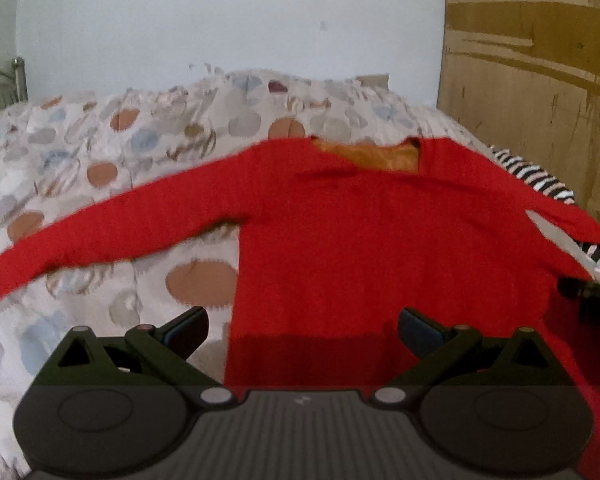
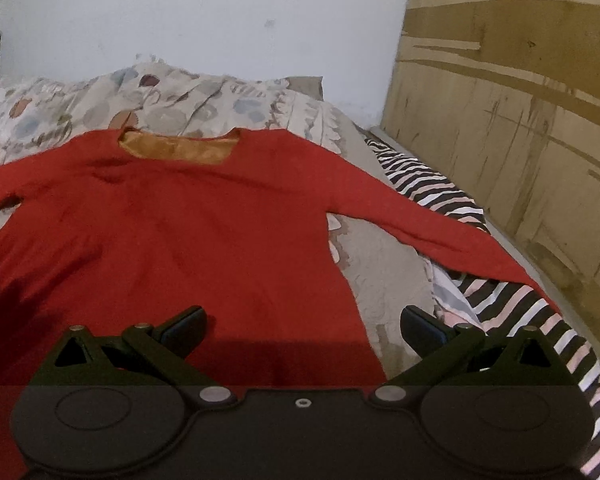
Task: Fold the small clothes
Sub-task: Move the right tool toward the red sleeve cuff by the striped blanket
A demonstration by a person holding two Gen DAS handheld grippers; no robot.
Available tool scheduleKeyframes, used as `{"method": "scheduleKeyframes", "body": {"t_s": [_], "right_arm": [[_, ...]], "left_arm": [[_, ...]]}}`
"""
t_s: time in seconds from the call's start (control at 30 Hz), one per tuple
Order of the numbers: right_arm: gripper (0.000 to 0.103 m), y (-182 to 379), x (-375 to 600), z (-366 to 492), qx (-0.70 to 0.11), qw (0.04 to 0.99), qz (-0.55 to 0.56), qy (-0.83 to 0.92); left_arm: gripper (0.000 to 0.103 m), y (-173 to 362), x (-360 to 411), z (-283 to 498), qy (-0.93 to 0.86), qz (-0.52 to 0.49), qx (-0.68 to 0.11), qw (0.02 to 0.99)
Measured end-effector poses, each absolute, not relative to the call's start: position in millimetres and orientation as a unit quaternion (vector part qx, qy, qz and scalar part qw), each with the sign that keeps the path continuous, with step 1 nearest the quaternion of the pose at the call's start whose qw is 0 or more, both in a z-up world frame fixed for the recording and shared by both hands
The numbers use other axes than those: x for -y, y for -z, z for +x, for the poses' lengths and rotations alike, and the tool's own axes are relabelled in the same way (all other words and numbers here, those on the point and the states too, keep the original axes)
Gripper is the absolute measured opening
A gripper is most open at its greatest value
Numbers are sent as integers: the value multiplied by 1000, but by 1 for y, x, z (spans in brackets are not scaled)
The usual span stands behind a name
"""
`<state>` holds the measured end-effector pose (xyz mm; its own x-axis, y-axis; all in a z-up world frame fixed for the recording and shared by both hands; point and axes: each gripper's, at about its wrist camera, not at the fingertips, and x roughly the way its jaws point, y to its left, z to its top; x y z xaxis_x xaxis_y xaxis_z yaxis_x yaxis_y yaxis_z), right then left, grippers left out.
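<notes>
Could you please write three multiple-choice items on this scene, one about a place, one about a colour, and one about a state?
1. Where does the striped cloth lie?
A. beside the wooden panel, under one sleeve
B. over the neckline
C. between the left claw's fingers

2. What colour shows inside the neckline?
A. blue
B. orange
C. white

3. How are the sweater's sleeves?
A. folded across the chest
B. rolled up
C. spread out to both sides

Answers:
1 A: the striped cloth runs along the wooden panel, with a sleeve crossing it.
2 B: the lining of the red sweater is orange.
3 C: one sleeve stretches one way, the other sleeve the opposite way; the open left claw and right claw hold nothing.
</notes>
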<state>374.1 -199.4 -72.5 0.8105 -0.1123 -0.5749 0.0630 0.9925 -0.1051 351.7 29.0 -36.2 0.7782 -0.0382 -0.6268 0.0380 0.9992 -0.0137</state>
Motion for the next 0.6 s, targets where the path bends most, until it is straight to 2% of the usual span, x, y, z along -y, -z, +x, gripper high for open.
{"method": "scheduleKeyframes", "body": {"t_s": [0.23, 0.6], "right_arm": [[103, 85, 240, 375, -296, 953, 0, 63], [103, 76, 315, 398, -257, 960, 39, 102]], "left_arm": [[103, 47, -30, 350, 21, -12, -348, 937], [103, 50, -33, 355, 13, -18, -358, 934]]}}
